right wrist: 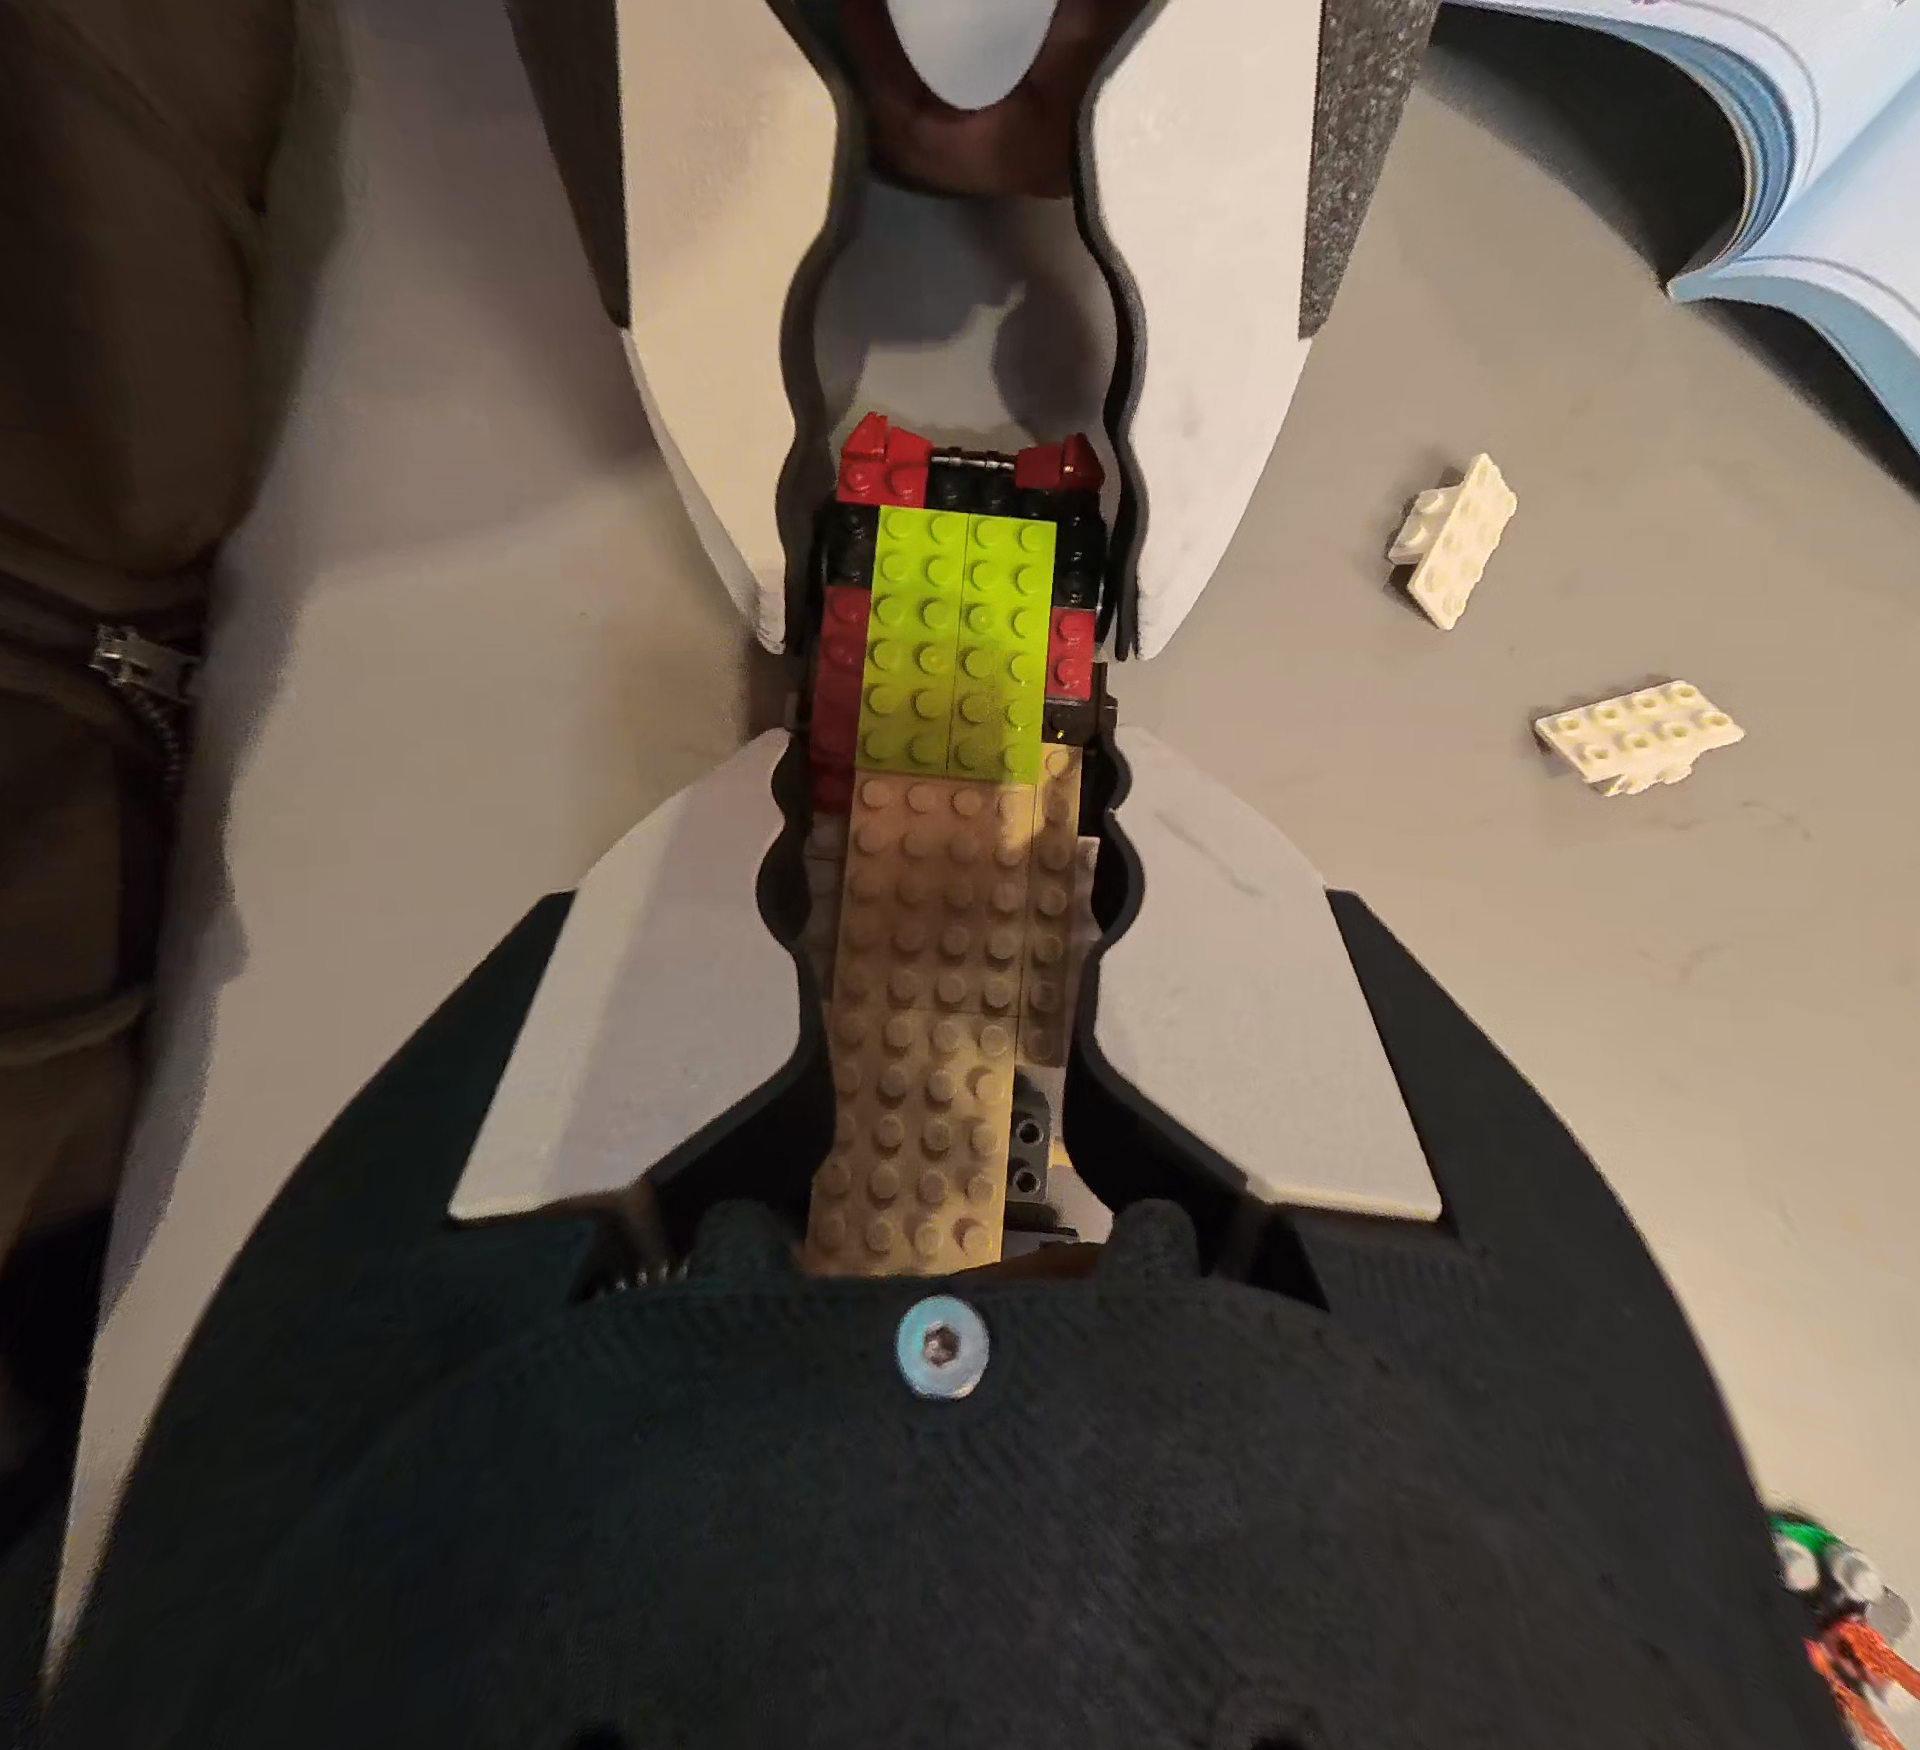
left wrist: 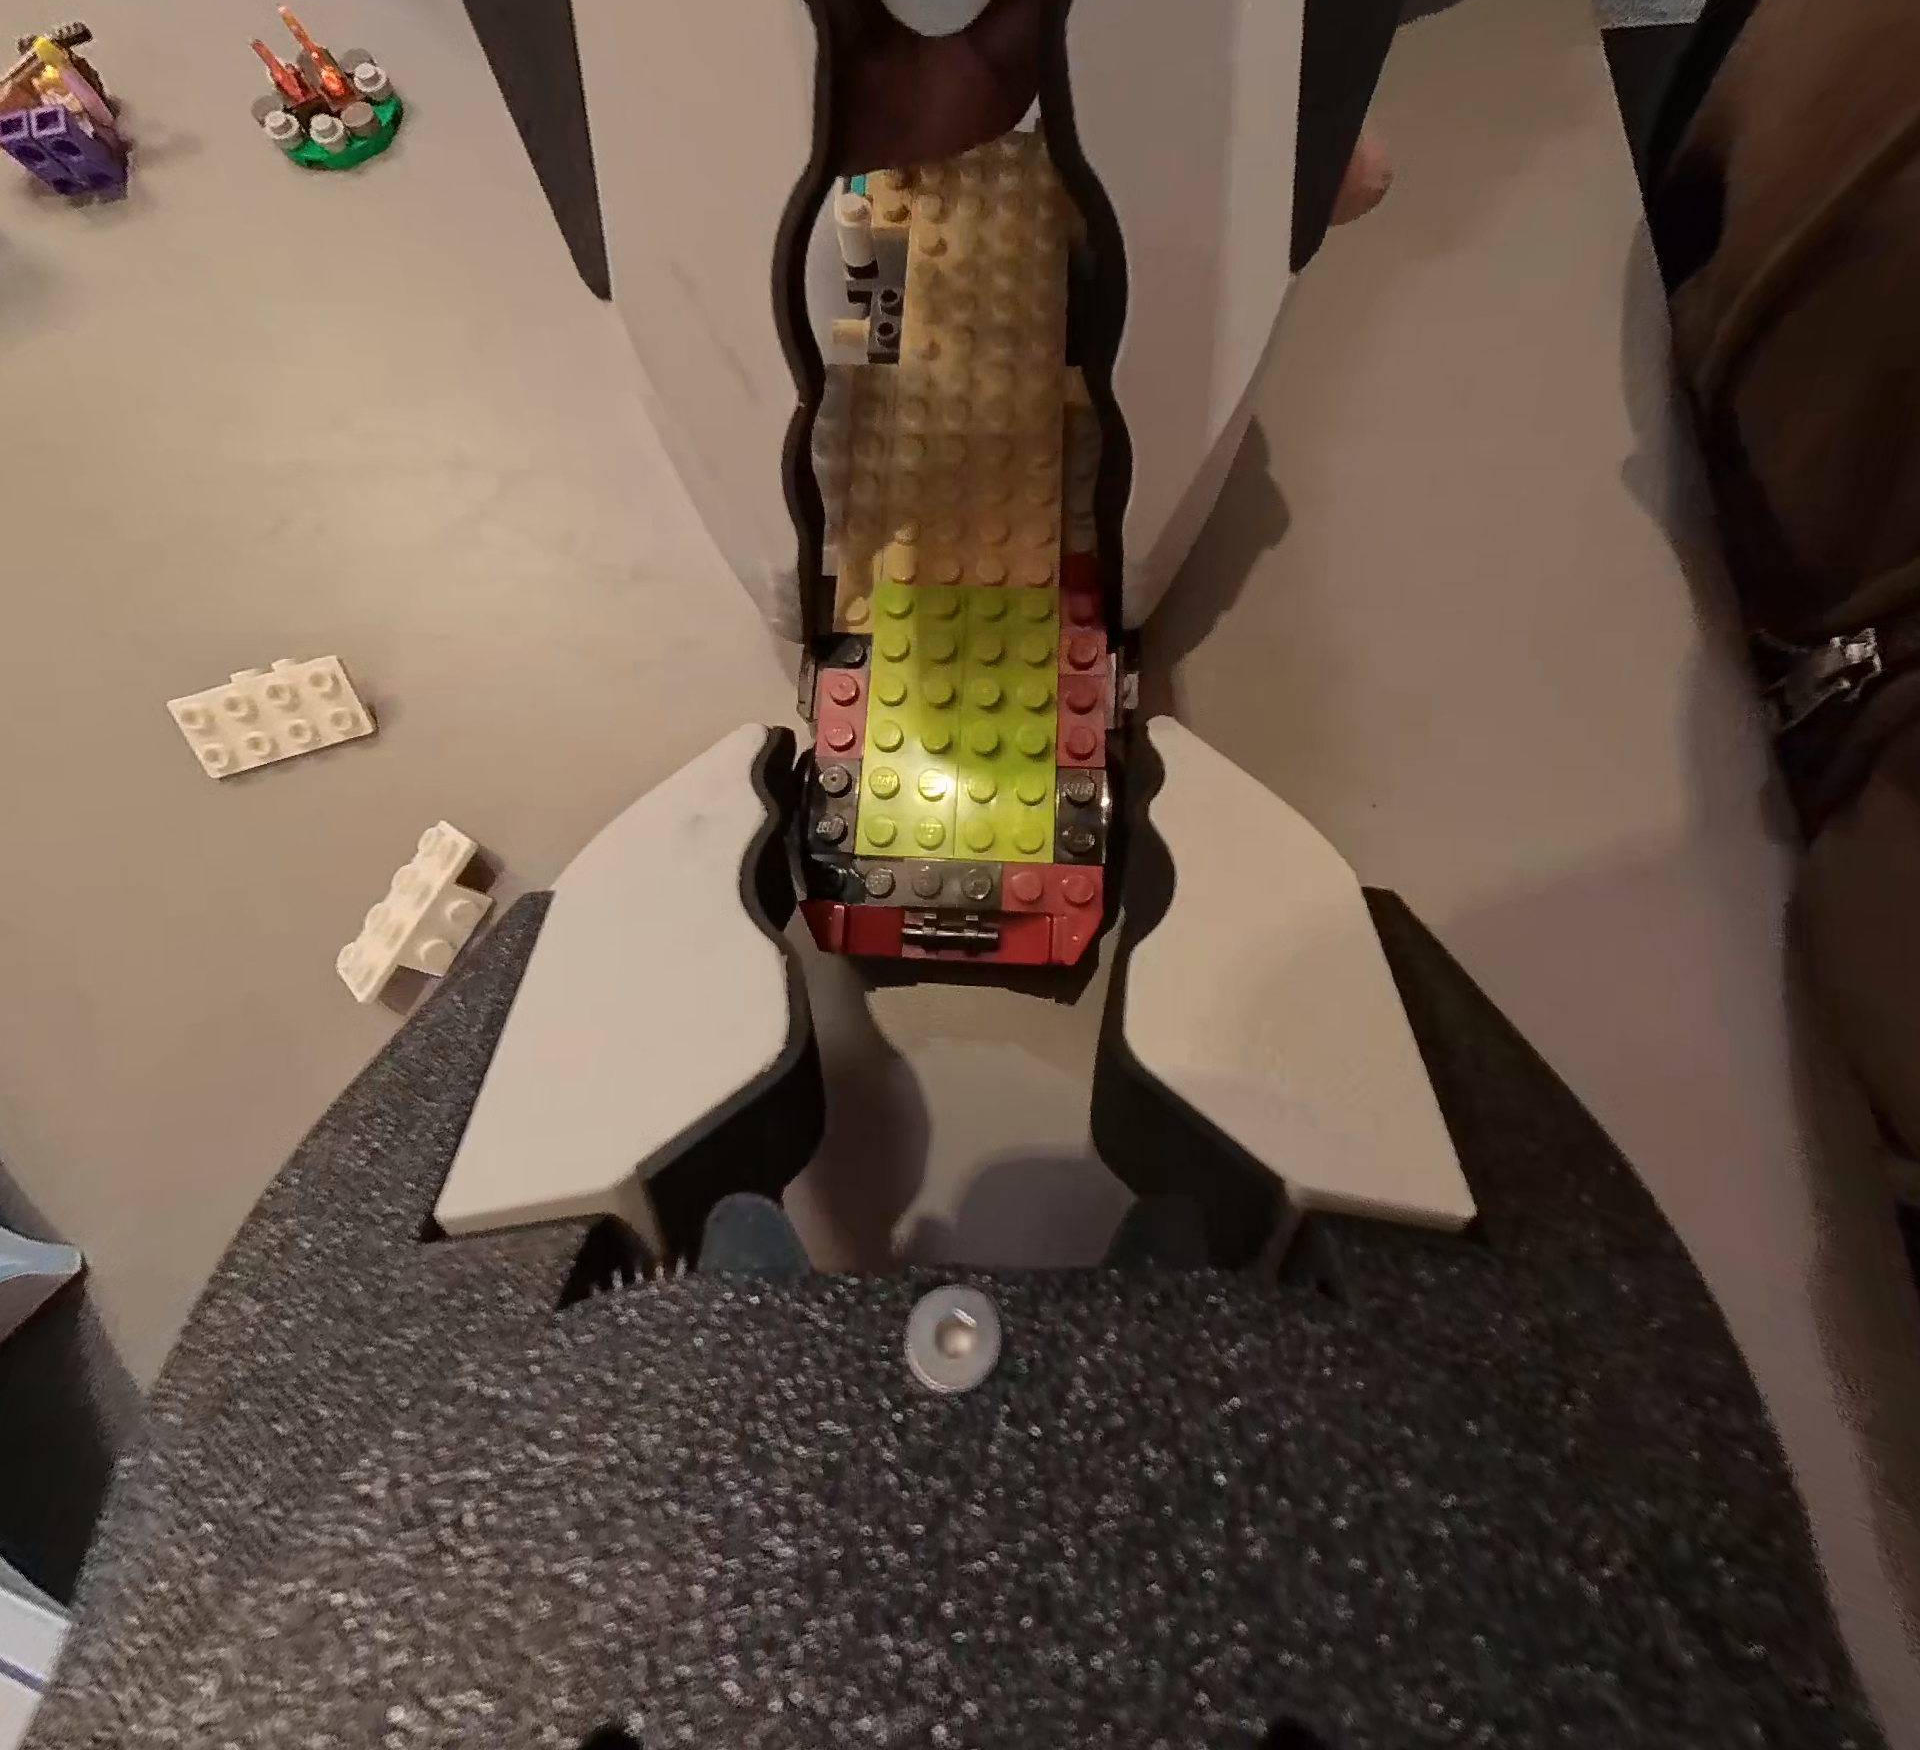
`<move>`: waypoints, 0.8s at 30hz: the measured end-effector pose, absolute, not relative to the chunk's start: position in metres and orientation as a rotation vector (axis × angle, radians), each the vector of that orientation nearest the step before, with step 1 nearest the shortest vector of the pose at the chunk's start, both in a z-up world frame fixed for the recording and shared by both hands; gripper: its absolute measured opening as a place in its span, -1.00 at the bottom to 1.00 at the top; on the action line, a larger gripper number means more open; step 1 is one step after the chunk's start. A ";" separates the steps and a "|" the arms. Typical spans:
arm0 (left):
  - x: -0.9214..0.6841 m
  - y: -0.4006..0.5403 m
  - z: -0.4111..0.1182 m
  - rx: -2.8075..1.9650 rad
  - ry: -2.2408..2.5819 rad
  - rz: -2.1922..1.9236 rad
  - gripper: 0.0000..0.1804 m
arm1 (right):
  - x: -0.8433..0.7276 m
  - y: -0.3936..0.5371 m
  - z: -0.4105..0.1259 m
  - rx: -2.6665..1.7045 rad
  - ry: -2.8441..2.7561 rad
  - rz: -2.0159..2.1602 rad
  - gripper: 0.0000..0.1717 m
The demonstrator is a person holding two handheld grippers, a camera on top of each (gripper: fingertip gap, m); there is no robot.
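A long brick assembly has a lime green studded top, dark red and black edge bricks and a tan plate section. My left gripper is shut on its green and red end, with the pads against both sides. My right gripper is shut on the same assembly from the opposite end, around the tan section. The two grippers face each other tip to tip just above the grey table. The right gripper's fingers show at the top of the left wrist view.
Two white plates lie on the table beside the grippers; they also show in the right wrist view. A small green round build and a purple build stand farther off. An open booklet lies nearby. A person's brown jacket is close. The grippers are tip to tip, or close to it. The small green round build is about 20 centimetres from both grippers' fingertips.
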State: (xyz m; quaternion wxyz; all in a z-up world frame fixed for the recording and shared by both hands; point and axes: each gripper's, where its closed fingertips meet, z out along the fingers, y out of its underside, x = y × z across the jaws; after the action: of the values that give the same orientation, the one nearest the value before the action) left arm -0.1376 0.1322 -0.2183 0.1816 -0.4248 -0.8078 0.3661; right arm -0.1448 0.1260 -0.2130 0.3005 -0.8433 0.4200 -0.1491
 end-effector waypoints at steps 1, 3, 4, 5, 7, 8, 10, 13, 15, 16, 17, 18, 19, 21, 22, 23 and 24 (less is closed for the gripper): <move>-0.138 0.132 -0.218 -1.201 -2.284 1.037 -0.31 | -0.145 0.126 -0.213 -2.234 1.118 -0.392 -0.40; -0.138 0.133 -0.219 -1.211 -2.286 1.043 -0.32 | -0.145 0.127 -0.212 -2.223 1.131 -0.378 -0.40; -0.138 0.133 -0.219 -1.215 -2.285 1.044 -0.31 | -0.145 0.127 -0.212 -2.216 1.137 -0.369 -0.40; -0.139 0.133 -0.219 -1.217 -2.283 1.045 -0.32 | -0.145 0.127 -0.212 -2.211 1.140 -0.364 -0.40; -0.139 0.133 -0.219 -1.221 -2.281 1.047 -0.32 | -0.145 0.127 -0.212 -2.197 1.147 -0.352 -0.41; -0.139 0.133 -0.219 -1.223 -2.278 1.047 -0.32 | -0.145 0.128 -0.212 -2.187 1.151 -0.343 -0.41; -0.139 0.133 -0.219 -1.221 -2.273 1.045 -0.32 | -0.145 0.128 -0.211 -2.160 1.159 -0.325 -0.41; -0.139 0.133 -0.218 -1.219 -2.268 1.045 -0.32 | -0.145 0.128 -0.210 -2.116 1.174 -0.293 -0.42; -0.139 0.133 -0.218 -1.221 -2.267 1.046 -0.31 | -0.145 0.128 -0.209 -2.105 1.177 -0.285 -0.43; -0.140 0.133 -0.218 -1.225 -2.268 1.047 -0.32 | -0.144 0.128 -0.209 -2.101 1.179 -0.283 -0.43; -0.140 0.134 -0.219 -1.229 -2.268 1.048 -0.32 | -0.144 0.127 -0.209 -2.089 1.187 -0.283 -0.46; -0.140 0.134 -0.219 -1.235 -2.268 1.051 -0.32 | -0.140 0.123 -0.208 -2.067 1.221 -0.310 -0.68; -0.141 0.135 -0.219 -1.239 -2.262 1.048 -0.32 | -0.137 0.122 -0.203 -2.028 1.207 -0.333 -1.00; -0.140 0.134 -0.219 -1.228 -2.268 1.048 -0.32 | -0.141 0.125 -0.198 -2.001 1.177 -0.284 -0.99; -0.139 0.133 -0.219 -1.222 -2.271 1.047 -0.32 | -0.142 0.125 -0.198 -2.008 1.170 -0.294 -0.86; -0.139 0.133 -0.219 -1.218 -2.274 1.048 -0.32 | -0.142 0.125 -0.198 -2.021 1.170 -0.300 -0.70; -0.139 0.133 -0.219 -1.213 -2.274 1.046 -0.32 | -0.144 0.125 -0.198 -2.037 1.163 -0.308 -0.67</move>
State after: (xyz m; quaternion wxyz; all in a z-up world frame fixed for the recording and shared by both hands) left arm -0.1387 0.1329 -0.2186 0.1788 -0.4292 -0.8043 0.3700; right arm -0.1437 0.1253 -0.1977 0.3782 -0.7971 0.4551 -0.1205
